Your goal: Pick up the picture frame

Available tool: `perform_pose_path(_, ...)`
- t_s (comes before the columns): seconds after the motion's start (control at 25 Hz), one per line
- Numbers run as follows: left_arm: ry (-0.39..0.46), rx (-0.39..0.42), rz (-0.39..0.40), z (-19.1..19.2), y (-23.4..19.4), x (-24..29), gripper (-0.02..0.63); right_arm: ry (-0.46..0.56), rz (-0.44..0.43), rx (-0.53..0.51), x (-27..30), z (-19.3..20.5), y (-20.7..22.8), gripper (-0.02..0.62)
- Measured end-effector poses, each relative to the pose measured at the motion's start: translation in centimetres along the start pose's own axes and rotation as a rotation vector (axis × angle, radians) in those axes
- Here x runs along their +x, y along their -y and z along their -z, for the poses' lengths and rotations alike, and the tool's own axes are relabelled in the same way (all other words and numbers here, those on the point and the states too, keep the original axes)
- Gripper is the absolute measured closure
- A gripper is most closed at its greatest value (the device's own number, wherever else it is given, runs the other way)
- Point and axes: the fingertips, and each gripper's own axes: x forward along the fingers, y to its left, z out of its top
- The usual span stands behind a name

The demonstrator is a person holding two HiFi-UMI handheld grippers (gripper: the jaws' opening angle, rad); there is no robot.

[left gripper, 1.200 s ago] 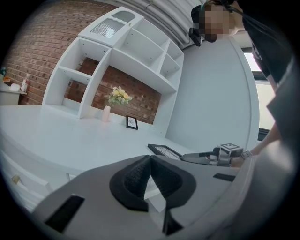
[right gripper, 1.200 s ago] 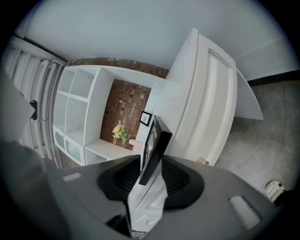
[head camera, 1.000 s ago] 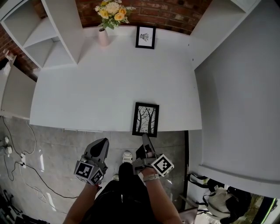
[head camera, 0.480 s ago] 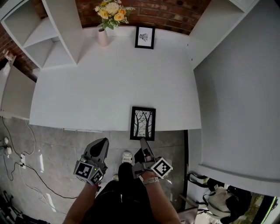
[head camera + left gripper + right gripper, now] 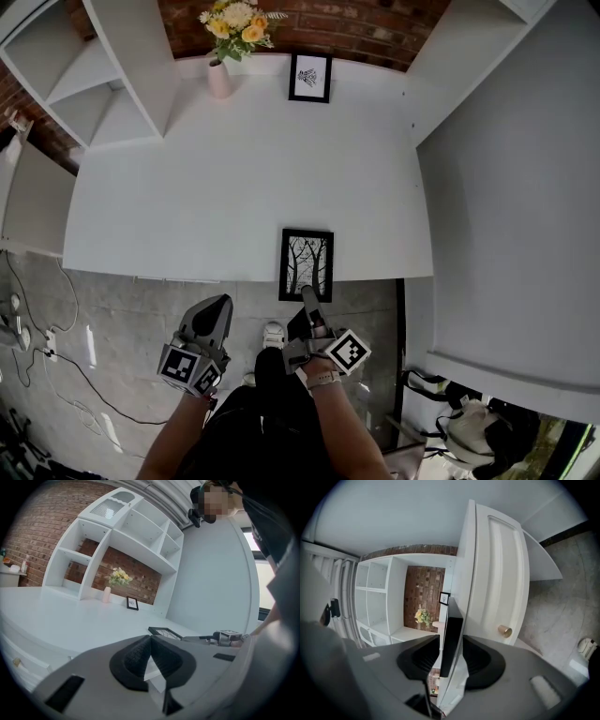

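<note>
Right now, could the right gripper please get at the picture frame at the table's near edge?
Probably yes. The picture frame overhangs the table edge, its near end already between the jaws of the right gripper, which have just been opening and leave gaps. Nothing else blocks it.

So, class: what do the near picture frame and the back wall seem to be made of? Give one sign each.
Picture frame: black moulding, wood or plastic, cannot tell which; matt, with a slim dark edge. Back wall: bare red brick; mortar lines show between courses.
</note>
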Motion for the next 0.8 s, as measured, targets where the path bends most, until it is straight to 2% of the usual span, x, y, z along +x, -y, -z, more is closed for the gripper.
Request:
perform_pose_path(0.28, 0.0, 0.011, -0.012, -0.2, -0.8, 0.2, 0.606, -0.003, 0.012, 0.03, 0.9, -0.3, 0.4, 0.455)
perform_pose_path(0.56, -0.017, -0.018, -0.028, -0.6, -1.2, 0.2, 0.606, -0.001, 0.026, 0.089, 0.8, -0.3, 0.9, 0.493)
perform_pose_path(0.64, -0.019, -0.019, -0.031, -0.6, -1.4, 0.2, 0.606, -0.011, 0.031, 0.089, 0.8, -0.2, 0.8, 0.52)
perform_pose_path(0.8, -0.007, -0.009, -0.033, -0.5, -1.5, -0.1, 0.606, -0.012, 0.025, 0.114, 0.8, -0.2, 0.6, 0.529)
